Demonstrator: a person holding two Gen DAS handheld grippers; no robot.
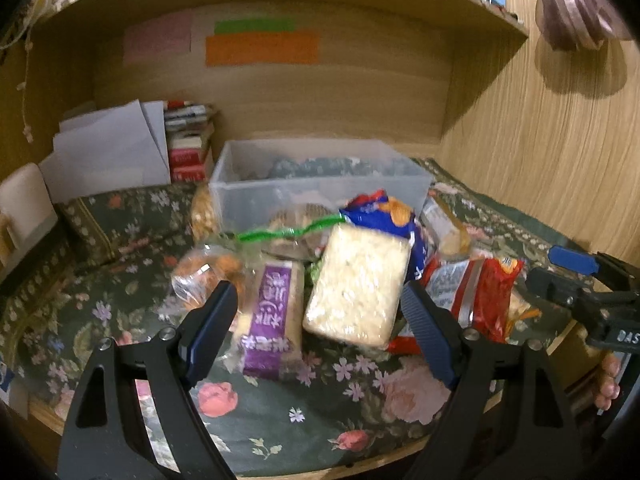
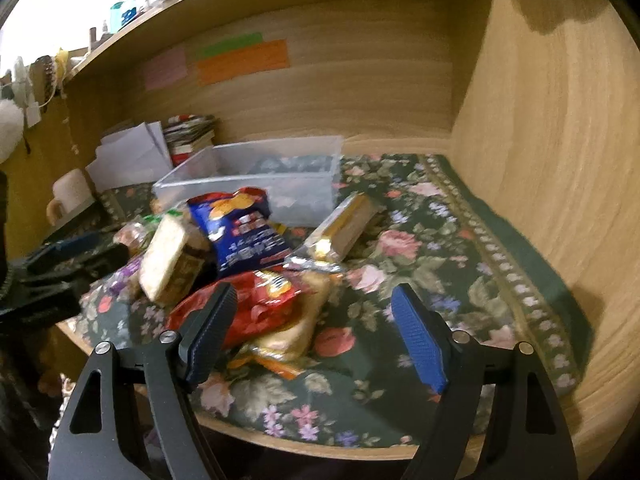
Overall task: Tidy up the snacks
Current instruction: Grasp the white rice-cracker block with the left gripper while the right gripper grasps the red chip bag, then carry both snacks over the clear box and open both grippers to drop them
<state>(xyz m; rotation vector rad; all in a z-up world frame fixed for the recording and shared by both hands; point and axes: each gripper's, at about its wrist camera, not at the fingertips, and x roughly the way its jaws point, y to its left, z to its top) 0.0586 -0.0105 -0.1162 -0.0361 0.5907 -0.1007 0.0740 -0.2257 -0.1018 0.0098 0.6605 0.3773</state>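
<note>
A pile of snack packs lies on the floral cloth in front of a clear plastic bin. In the left wrist view my left gripper is open, its fingers either side of a pale rice-cracker pack and a purple-labelled pack. A blue chip bag and a red bag lie behind. In the right wrist view my right gripper is open over the red bag and a sandwich-like pack. A gold-wrapped pack and the blue chip bag lie beyond it, before the bin.
White paper and stacked booklets stand at the back left. Wooden walls close the shelf at the back and the right. A white mug sits at the left. Coloured paper strips are on the back wall.
</note>
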